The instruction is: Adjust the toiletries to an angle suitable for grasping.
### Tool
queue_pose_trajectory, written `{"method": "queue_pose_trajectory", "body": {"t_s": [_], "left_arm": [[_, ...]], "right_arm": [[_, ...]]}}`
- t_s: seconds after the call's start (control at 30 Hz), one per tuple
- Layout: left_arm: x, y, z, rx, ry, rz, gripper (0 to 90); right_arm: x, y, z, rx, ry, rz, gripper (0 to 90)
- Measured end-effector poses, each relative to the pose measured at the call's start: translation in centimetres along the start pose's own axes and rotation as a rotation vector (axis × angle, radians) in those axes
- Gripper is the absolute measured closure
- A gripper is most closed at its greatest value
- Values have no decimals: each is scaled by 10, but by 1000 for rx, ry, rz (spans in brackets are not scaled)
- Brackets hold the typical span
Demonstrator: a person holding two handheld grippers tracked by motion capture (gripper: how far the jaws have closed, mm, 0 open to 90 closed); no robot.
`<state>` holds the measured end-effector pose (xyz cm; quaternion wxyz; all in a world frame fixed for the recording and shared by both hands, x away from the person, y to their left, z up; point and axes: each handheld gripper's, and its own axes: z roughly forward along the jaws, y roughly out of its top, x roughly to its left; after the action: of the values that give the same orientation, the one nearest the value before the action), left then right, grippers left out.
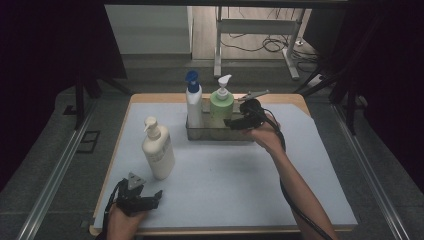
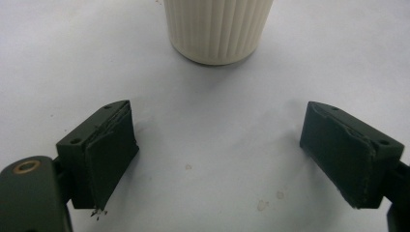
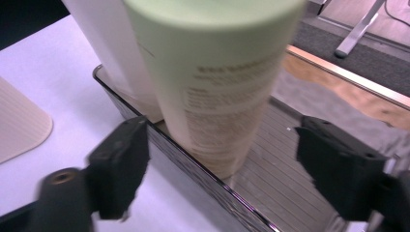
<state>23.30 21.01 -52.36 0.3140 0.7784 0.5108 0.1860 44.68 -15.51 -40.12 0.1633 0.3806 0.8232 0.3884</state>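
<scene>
In the clear tray (image 1: 220, 134) you have a pale green bottle (image 1: 221, 106) (white pump) and, left of it, a white bottle (image 1: 194, 107) with blue cap; the cream ribbed bottle (image 1: 158, 152) stands outside it.

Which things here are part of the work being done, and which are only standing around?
Part of the work:
- green bottle, between the open jaws of the right gripper
- tray holding it

Only standing around:
- blue-capped bottle, also in the tray
- cream bottle, on the mat ahead of the open left gripper
</scene>
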Motion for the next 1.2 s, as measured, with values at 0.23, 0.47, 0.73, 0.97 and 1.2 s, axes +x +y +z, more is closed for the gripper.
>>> {"method": "queue_pose_trajectory", "body": {"t_s": [0.23,0.47,0.73,0.97,1.2], "left_arm": [[0,0,0,0,1,0,122],[0,0,0,1,1,1,122],[0,0,0,2,2,1,122],[0,0,0,2,1,0,122],[0,0,0,2,1,1,122]], "right_arm": [[-11,-10,-7,8,-15,34,453],[-19,-14,-3,-9,-89,51,668],[-27,-18,14,7,-89,84,891],[-32,-19,28,-5,-96,127,893],[-29,-17,45,14,-122,145,891]]}}
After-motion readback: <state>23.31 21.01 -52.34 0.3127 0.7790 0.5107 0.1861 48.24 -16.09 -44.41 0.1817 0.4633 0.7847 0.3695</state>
